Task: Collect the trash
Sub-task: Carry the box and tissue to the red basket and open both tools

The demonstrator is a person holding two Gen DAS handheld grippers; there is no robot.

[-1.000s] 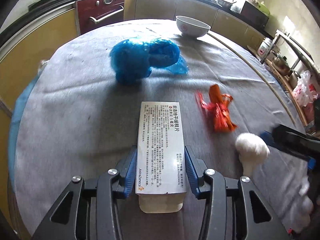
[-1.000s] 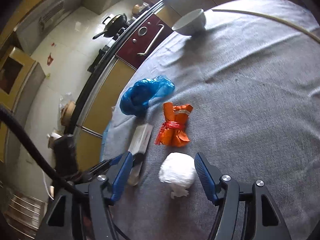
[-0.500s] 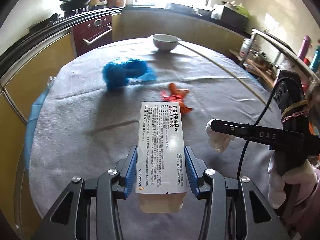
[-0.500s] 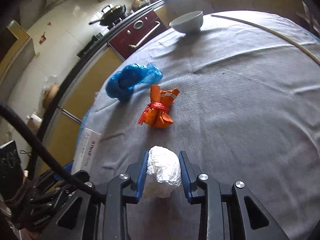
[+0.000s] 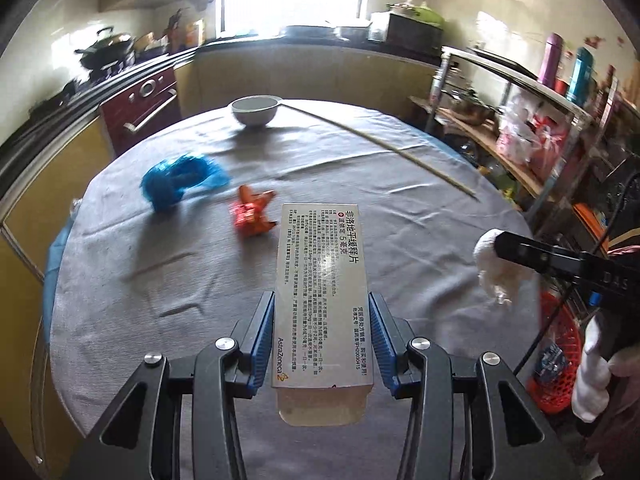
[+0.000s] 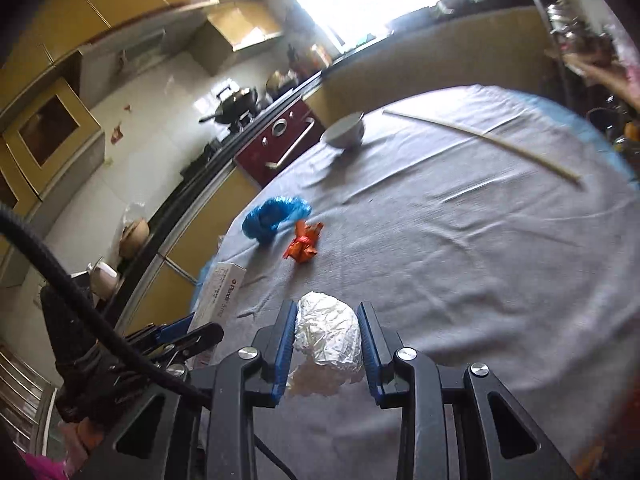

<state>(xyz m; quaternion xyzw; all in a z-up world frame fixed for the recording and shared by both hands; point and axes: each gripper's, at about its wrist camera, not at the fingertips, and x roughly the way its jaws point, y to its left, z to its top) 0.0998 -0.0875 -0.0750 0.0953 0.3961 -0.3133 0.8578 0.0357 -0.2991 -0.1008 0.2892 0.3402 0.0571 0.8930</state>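
Your left tool (image 5: 322,334) is clamped on a flat, rectangular cardboard medicine box (image 5: 323,288), its ribbed blue pads pressed against both long edges. The box is glossy and pale, printed with dense small text, and its near end flap shows a dull beige. It is held up above the worktop (image 5: 400,216), a round surface draped in a wrinkled grey cloth with a coarse weave.

Your right tool (image 6: 327,342) is closed on a crumpled white paper wad (image 6: 328,338), roughly egg-shaped with sharp creases, and a loose torn tail hangs at its near end. In the left view that wad (image 5: 496,268) hangs off the tool tip at the right, past the worktop edge, just above a red plastic mesh basket (image 5: 560,356) down on the floor.

Two pieces lie on the cloth to the far left: a scrunched blue plastic bag (image 5: 180,180), thin and shiny, and just right of it and nearer to you a twisted orange wrapper (image 5: 252,214). Farther off sits a smooth white bowl (image 5: 255,110), and a long thin pale stick (image 5: 380,146) lies slantwise across the far right.
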